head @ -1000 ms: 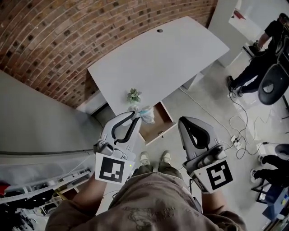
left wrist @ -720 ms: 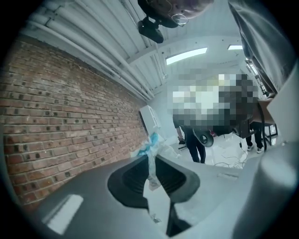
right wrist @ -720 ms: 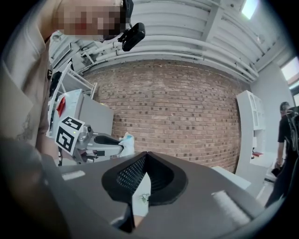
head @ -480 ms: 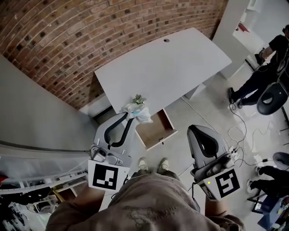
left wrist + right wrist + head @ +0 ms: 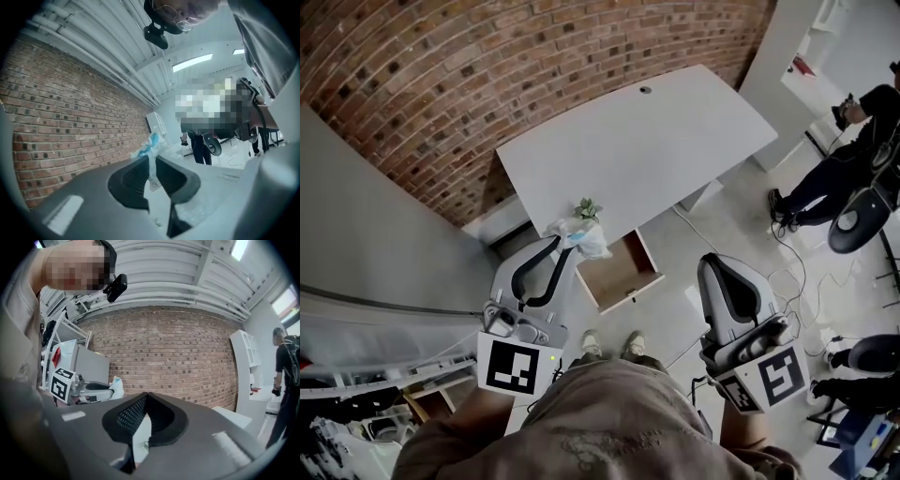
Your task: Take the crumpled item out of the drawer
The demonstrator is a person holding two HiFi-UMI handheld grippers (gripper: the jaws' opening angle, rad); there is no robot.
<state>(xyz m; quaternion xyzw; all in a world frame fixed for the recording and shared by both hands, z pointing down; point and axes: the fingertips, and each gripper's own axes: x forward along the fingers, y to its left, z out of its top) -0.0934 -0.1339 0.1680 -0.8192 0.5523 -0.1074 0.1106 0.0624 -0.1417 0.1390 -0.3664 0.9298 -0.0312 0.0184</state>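
Observation:
The crumpled item is a white and blue plastic wad pinched in my left gripper. It hangs above the desk's near edge, up and left of the open drawer. The drawer's wooden bottom looks bare. In the left gripper view the crumpled item sticks up between the closed jaws of the left gripper. My right gripper is shut with nothing in it, held to the right of the drawer, above the floor. The right gripper view shows the right gripper shut, and the crumpled item off to the left.
A white desk stands against the brick wall, with a small green plant at its near edge. Cables lie on the floor to the right. A person and an office chair are at far right.
My left gripper has carried the crumpled item up and left, from over the drawer to the desk's edge. The right gripper has drifted right, away from the drawer.

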